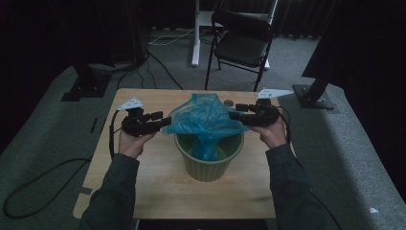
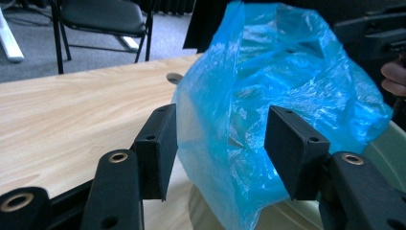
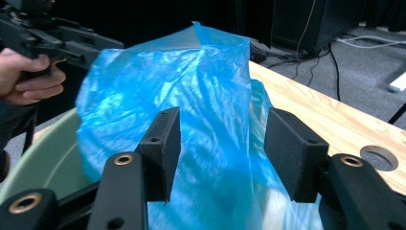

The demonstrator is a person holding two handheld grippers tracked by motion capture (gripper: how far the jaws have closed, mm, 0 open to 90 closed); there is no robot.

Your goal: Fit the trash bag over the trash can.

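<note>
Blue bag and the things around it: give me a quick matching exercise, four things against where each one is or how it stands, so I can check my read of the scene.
Things:
1. blue bag
2. green bucket
3. left gripper
4. folding chair

Places or states:
A. on the floor beyond the far edge of the table
B. bunched up, rising out of the bucket
C. standing upright in the middle of the table
D. open, at the bag's left side in the high view

Pairs: 1-B, 2-C, 3-D, 4-A
</note>
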